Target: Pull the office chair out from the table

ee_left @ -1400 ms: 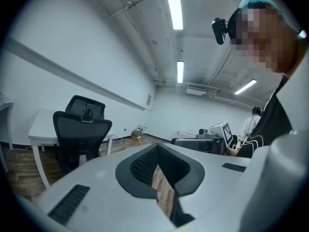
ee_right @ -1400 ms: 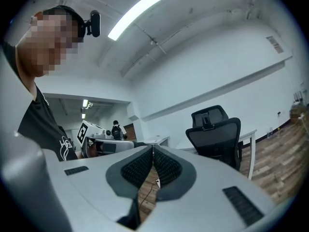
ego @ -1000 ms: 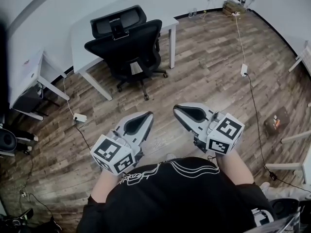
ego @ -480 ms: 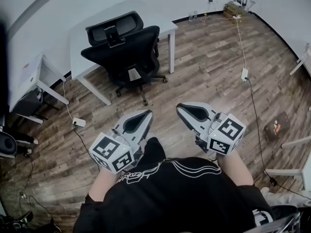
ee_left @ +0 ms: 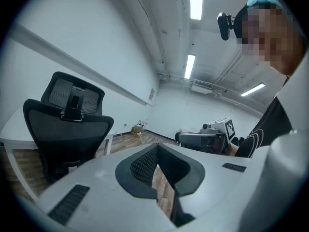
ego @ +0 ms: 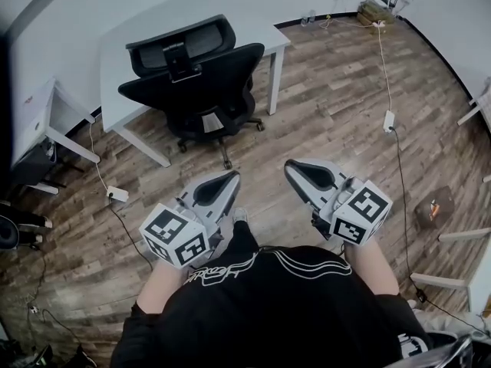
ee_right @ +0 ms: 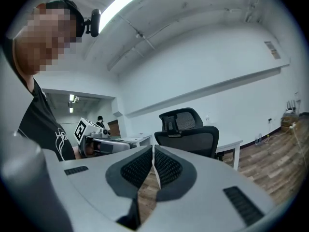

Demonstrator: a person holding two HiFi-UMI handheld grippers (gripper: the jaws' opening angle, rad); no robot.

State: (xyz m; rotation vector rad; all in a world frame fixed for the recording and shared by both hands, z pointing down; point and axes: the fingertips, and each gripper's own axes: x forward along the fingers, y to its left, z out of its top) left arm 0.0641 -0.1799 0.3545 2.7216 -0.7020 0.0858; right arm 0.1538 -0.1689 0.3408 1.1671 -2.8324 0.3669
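Ahead of both fingertips, well apart — black mesh-back office chair [ego: 196, 83], pushed in at white rectangular table [ego: 245, 18]. Left gripper [ego: 229, 179], right gripper [ego: 291, 167]: jaws pressed together, nothing between. Judgement: spread jaws before reaching backrest — grip both sides, pull straight back.

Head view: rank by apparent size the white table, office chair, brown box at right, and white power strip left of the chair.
1. white table, partly hidden by the chair
2. office chair
3. brown box
4. white power strip, smallest
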